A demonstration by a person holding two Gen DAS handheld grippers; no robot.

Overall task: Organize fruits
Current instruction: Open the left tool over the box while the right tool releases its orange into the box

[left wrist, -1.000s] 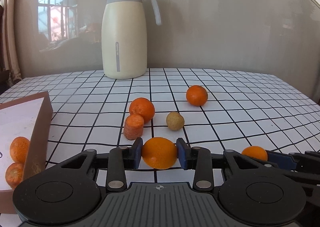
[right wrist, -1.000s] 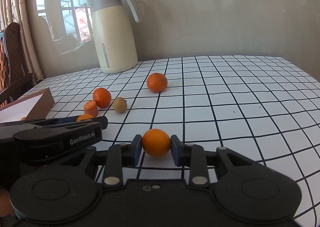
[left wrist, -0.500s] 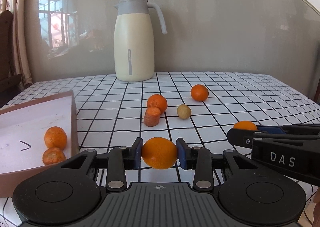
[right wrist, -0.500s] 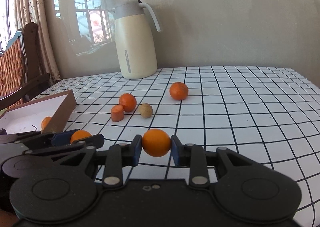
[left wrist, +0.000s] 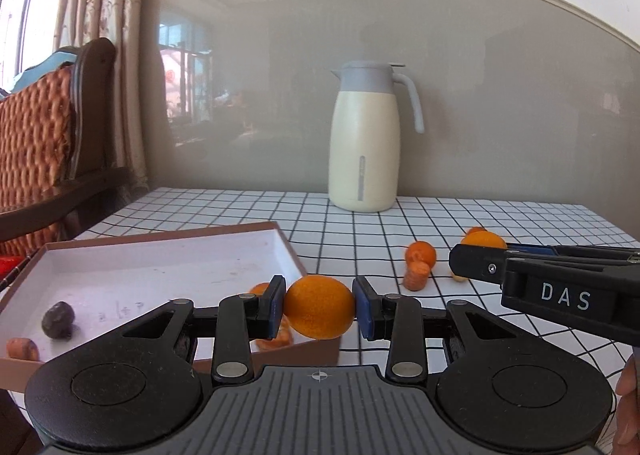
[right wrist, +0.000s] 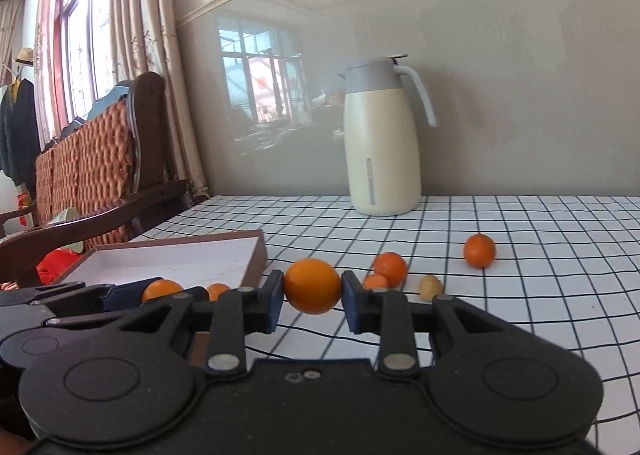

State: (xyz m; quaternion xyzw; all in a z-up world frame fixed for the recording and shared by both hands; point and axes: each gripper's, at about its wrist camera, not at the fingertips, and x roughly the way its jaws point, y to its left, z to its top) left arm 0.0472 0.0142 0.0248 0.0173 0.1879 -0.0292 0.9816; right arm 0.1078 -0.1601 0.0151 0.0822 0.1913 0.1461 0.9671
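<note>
Orange fruit fills both grips. At the bottom centre of the left wrist view, the left gripper [left wrist: 319, 313] has its blue-padded fingers clamped on an orange [left wrist: 319, 311], held above the near right corner of a shallow brown box [left wrist: 288, 245] with a white floor. At the bottom centre of the right wrist view, the right gripper [right wrist: 312, 292] is likewise clamped on a second orange [right wrist: 312, 291], above the tablecloth just right of that box.

White letters "DAS" [left wrist: 565, 300] read on the right gripper's black side at the right edge of the left view.

Inside the box, at lower left, lie a dark round fruit [left wrist: 58, 319] and a carrot piece [left wrist: 22, 348]; faint pen marks on the floor beside them are unreadable. More orange pieces sit behind the left fingers.

Farther out on the black-grid white tablecloth [right wrist: 540, 255], a carrot stub [left wrist: 416, 274] touches a mandarin [left wrist: 420, 253]; a small tan fruit [right wrist: 430, 287] lies near them, and another mandarin [right wrist: 479, 250] sits well apart to the right.

At the back stands a cream thermal jug [left wrist: 363, 143] with a grey lid, against the wall.
</note>
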